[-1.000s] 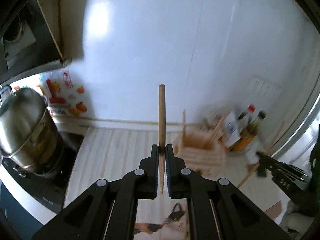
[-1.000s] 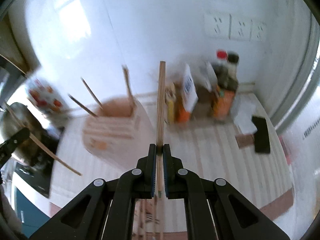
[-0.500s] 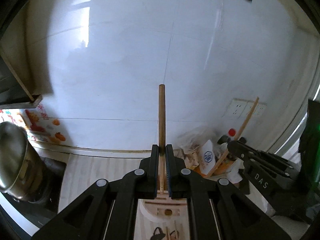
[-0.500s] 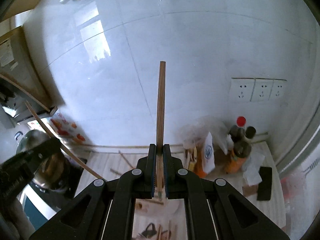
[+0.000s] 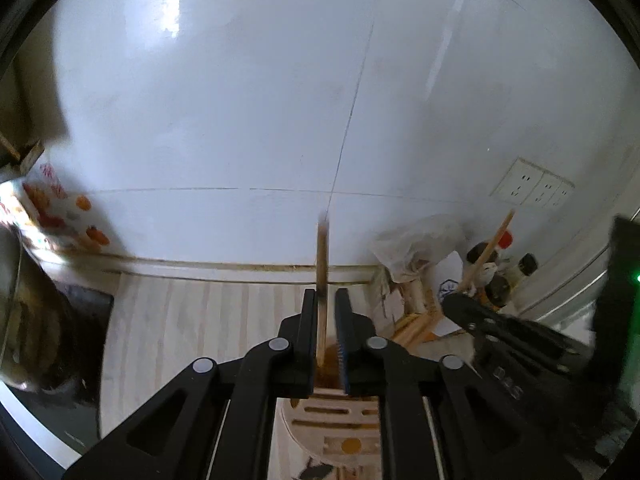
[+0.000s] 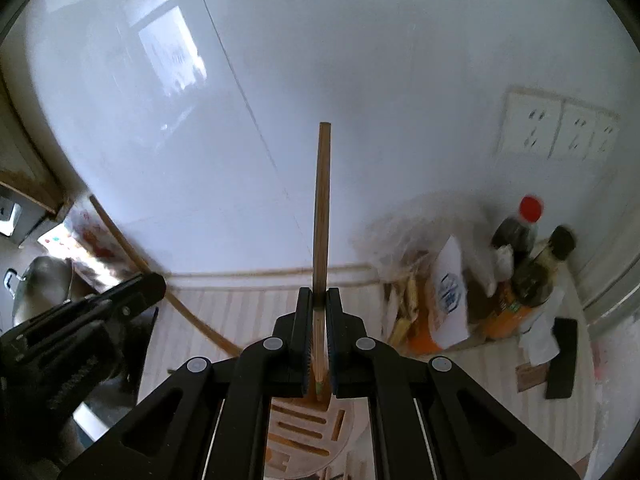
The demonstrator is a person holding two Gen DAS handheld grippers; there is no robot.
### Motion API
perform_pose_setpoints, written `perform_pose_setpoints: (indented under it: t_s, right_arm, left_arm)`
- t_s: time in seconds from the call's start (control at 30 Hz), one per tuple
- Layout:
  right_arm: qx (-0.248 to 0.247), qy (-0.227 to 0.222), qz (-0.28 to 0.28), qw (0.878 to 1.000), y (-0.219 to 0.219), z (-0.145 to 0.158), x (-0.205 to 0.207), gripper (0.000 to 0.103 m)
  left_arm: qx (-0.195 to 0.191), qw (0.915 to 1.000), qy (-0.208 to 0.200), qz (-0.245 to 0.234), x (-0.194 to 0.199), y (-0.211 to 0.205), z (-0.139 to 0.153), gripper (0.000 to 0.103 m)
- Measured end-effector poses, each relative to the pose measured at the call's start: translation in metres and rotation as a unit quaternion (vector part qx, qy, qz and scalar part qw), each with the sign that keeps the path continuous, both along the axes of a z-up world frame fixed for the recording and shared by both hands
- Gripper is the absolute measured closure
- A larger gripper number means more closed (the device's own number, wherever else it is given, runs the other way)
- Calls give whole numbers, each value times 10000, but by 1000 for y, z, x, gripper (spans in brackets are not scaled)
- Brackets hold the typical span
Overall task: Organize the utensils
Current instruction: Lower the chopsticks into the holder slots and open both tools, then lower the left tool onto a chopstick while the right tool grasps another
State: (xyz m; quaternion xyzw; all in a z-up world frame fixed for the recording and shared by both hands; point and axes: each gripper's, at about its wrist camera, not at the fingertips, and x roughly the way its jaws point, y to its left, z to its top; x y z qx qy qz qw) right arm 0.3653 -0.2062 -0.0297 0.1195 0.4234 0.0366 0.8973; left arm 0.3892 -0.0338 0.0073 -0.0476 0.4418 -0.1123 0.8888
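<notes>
Hovering over the slotted wooden holder (image 5: 336,412), both grippers carry a chopstick upright so each tip can drop into a slot. Left gripper (image 5: 327,344): jaws opening, its chopstick (image 5: 322,272) blurred and loose between them, off the right-hand pad. Right gripper (image 6: 318,344) pinches its chopstick (image 6: 322,208) firmly, tip at six o'clock over the holder. Bottles (image 6: 520,264) and a carton (image 6: 450,292) crowd three o'clock; striped counter (image 5: 192,312) lies bare toward nine o'clock.
</notes>
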Motion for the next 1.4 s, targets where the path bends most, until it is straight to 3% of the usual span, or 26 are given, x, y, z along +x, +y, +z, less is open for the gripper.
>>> perform_pose_setpoints:
  t_s: [0.07, 0.1, 0.13, 0.17, 0.2, 0.27, 0.4, 0.53, 0.73, 1.03, 1.1, 1.23, 1.4]
  right_arm:
    - [109, 109, -16, 9999, -4, -7, 1, 95]
    - [120, 134, -10, 9998, -5, -9, 0, 93]
    - [151, 142, -26, 9998, -7, -9, -1, 85]
    - [218, 125, -54, 9997, -10, -9, -5, 73]
    - [245, 104, -80, 9996, -13, -8, -7, 68]
    - [281, 31, -188, 9994, -21, -5, -16, 65]
    - [340, -10, -404, 9986, -36, 0, -42, 57]
    - [294, 7, -669, 9973, -46, -7, -76, 51]
    - [241, 256, -896, 9954, -51, -56, -119, 31]
    - [254, 1449, -783, 9860, -34, -169, -158, 31]
    - [361, 1791, -716, 9805, -28, -199, -164, 32]
    - [446, 2343, -559, 9695, -14, -245, -171, 47]
    - [194, 2647, -365, 9634, 3, -278, -171, 65]
  left_arm:
    - [107, 9998, -73, 132, -9, 5, 7, 88]
    - [161, 9996, -112, 227, -14, 8, 11, 74]
    - [186, 9992, -151, 328, -19, 13, 14, 48]
    - [218, 9986, -232, 419, -25, 19, 17, 35]
    - [248, 9980, -302, 497, -29, 23, 19, 23]
    - [413, 9954, -494, 705, -42, 36, 21, 22]
    - [614, 9924, -533, 926, -63, 58, 8, 0]
    - [799, 9912, -285, 1020, -81, 72, -24, 0]
    - [1201, 9873, 272, 999, -106, 72, -92, 0]
    - [1817, 9718, 1281, 781, -136, 61, -207, 0]
    - [1904, 9659, 1607, 698, -141, 58, -232, 0]
    - [1890, 9554, 2197, 559, -152, 56, -273, 0]
    - [1613, 9539, 2507, 349, -159, 44, -288, 3]
